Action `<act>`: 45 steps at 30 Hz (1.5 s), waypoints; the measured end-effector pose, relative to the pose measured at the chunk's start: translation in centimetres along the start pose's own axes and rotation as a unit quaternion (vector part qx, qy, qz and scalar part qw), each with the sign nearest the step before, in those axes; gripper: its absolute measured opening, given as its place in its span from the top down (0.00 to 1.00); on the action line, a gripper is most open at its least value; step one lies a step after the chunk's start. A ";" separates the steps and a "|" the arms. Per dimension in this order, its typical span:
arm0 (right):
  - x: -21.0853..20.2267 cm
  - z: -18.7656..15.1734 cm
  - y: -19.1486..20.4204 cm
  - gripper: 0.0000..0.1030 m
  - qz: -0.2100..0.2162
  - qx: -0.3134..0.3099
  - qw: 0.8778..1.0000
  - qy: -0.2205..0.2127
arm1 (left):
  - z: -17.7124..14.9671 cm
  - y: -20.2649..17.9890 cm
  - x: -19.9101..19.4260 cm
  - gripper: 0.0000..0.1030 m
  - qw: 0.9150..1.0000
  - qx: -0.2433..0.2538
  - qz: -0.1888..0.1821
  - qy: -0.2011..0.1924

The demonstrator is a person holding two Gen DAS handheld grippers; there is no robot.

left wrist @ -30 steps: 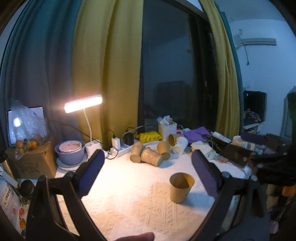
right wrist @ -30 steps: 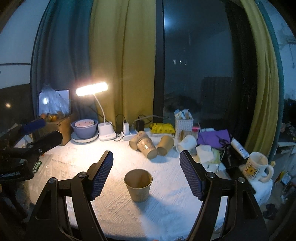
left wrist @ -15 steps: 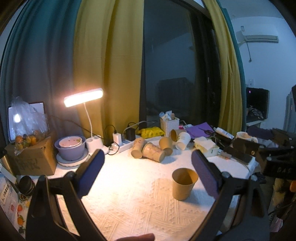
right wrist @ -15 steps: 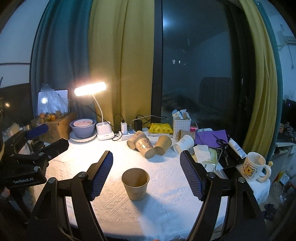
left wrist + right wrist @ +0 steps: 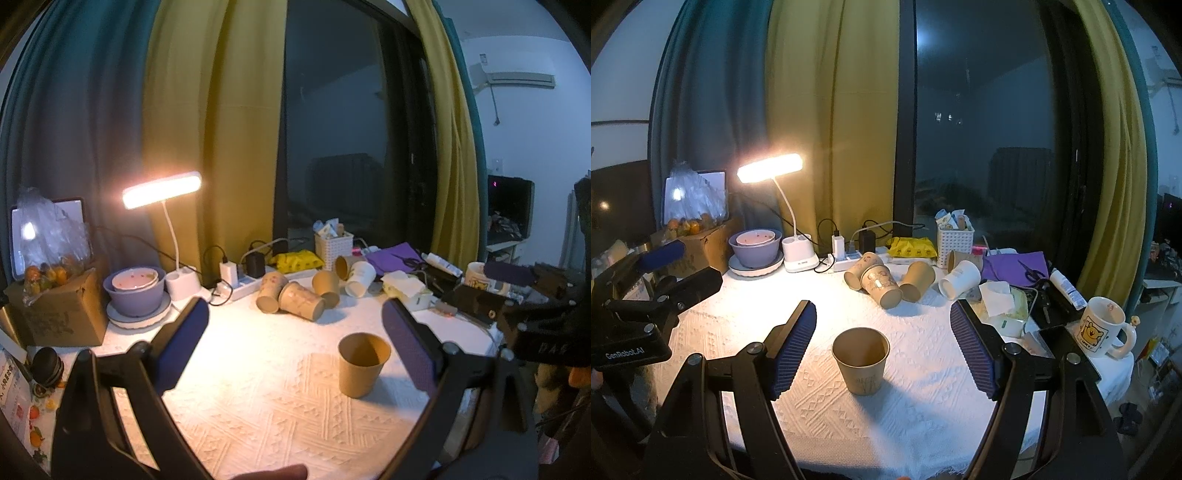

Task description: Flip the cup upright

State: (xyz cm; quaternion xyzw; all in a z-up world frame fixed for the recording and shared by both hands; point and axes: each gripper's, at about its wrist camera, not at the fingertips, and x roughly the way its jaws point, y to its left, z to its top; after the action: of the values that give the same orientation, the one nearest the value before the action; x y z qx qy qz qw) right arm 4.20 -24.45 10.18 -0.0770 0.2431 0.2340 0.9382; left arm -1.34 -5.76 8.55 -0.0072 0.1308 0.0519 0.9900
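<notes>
One brown paper cup stands upright on the white tablecloth, mouth up, in front of the desk lamp and well apart from it. Over the last second this cup keeps its place and its upright pose, and only the two views drift a little: in the left wrist view the cup slides from the middle toward the right finger, and the right gripper's body comes further into sight at the right edge. Because the cup stands free and nothing touches it, the flip of this cup seems finished, and the moment looks like a retreat or a pause before a next cup.

The right gripper hovers in front of the lamp with its jaws spread wide; the upright cup sits between the blue pads without contact on either side. The left gripper also has its jaws spread and holds nothing; it is to the left of the cup, nearer to the lamp's side of the table, and points across the cloth.

Several other paper cups lie on their sides in a cluster behind the upright cup, to the right of the lamp's white base. A white cup lies beside them. If the task continues, one of these is probably the next to be turned.
</notes>
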 end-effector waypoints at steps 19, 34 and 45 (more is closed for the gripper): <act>0.5 -0.5 0.2 0.24 0.001 -0.001 1.000 0.008 | -0.4 -0.3 0.1 0.07 1.000 -0.001 -0.007 0.002; 0.6 -0.7 0.5 0.24 0.002 -0.002 1.000 0.012 | -0.3 0.0 0.2 0.07 1.000 -0.003 -0.006 0.003; 0.7 -0.6 0.6 0.24 0.002 -0.002 1.000 0.011 | -0.3 0.0 0.3 0.07 1.000 -0.002 -0.011 0.005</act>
State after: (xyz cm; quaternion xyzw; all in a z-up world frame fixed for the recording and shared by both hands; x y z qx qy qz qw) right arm 4.18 -23.86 9.30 -0.0811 0.2533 0.2359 0.9347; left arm -1.09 -5.71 8.20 -0.0107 0.1359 0.0415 0.9898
